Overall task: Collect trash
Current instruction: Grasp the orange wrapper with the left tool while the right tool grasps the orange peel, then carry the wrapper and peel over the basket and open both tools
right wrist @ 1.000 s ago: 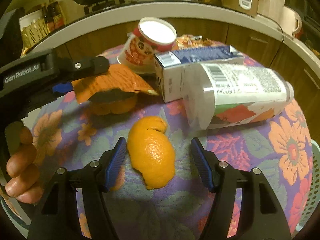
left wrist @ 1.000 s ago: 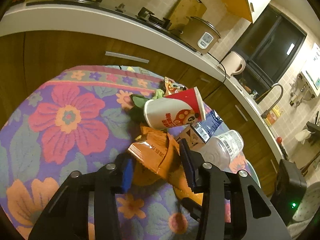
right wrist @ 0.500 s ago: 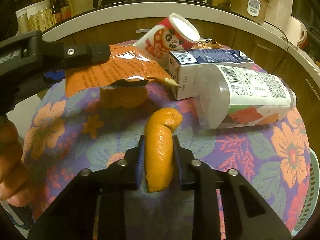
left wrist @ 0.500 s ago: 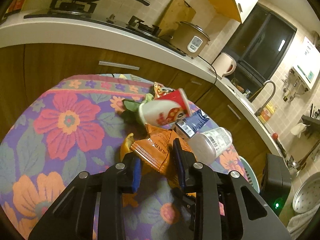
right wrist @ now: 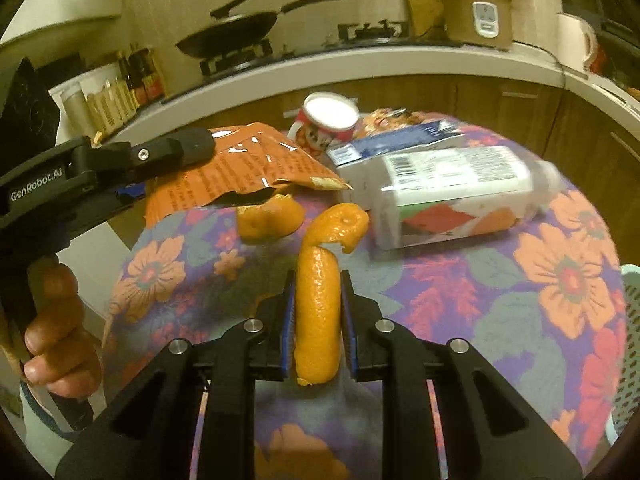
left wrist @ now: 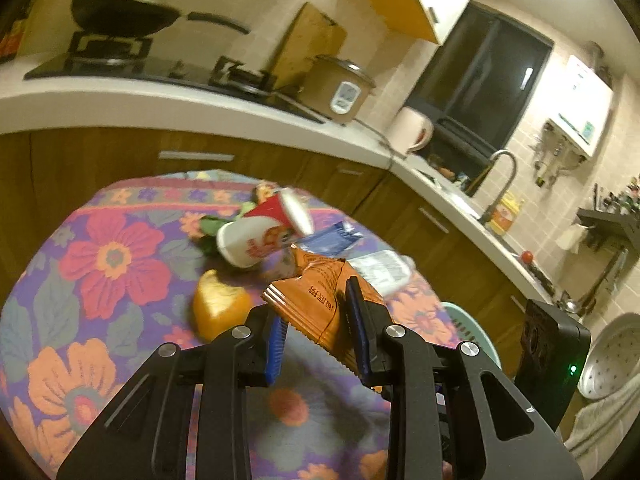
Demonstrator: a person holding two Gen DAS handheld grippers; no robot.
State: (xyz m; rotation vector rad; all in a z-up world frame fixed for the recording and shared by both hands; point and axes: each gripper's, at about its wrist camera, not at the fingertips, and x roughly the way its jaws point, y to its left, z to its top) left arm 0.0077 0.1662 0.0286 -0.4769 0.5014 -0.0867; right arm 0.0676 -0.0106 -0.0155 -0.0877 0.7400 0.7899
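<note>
Right wrist: orange peel pinched inside right tool.

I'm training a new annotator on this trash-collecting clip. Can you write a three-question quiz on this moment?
1. What does the right gripper hold?
2. True or false: the left gripper is open and empty.
3. Which lies on its side on the tablecloth? A) plastic bottle B) frying pan C) rice cooker

Key
1. An orange peel, pinched between its pads.
2. False: it is shut on an orange snack wrapper.
3. A; the pan and the cooker are on the counter.
</note>
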